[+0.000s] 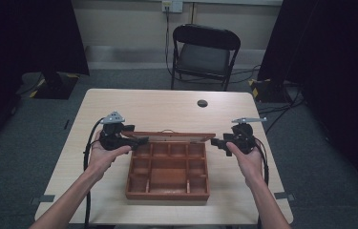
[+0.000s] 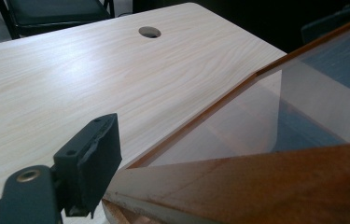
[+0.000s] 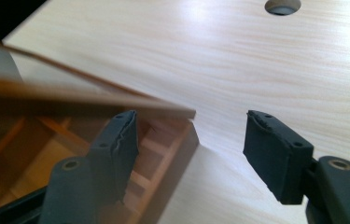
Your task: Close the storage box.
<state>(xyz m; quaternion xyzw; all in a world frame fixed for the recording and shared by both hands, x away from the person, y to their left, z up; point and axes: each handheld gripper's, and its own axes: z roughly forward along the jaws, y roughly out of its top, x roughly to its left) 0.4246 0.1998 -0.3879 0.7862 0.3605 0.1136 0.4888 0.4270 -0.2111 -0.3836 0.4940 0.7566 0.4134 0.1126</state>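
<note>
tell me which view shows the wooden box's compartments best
The high view: it looks down into the whole wooden box and all its compartments. The right gripper view catches a few dividers through the tinted lid; the left gripper view gives just the lid's frame and pane.

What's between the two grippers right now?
High view: the wooden box's raised lid spans the gap between the left gripper and right gripper, above the far edge of the compartment tray. Nothing else lies there.
</note>
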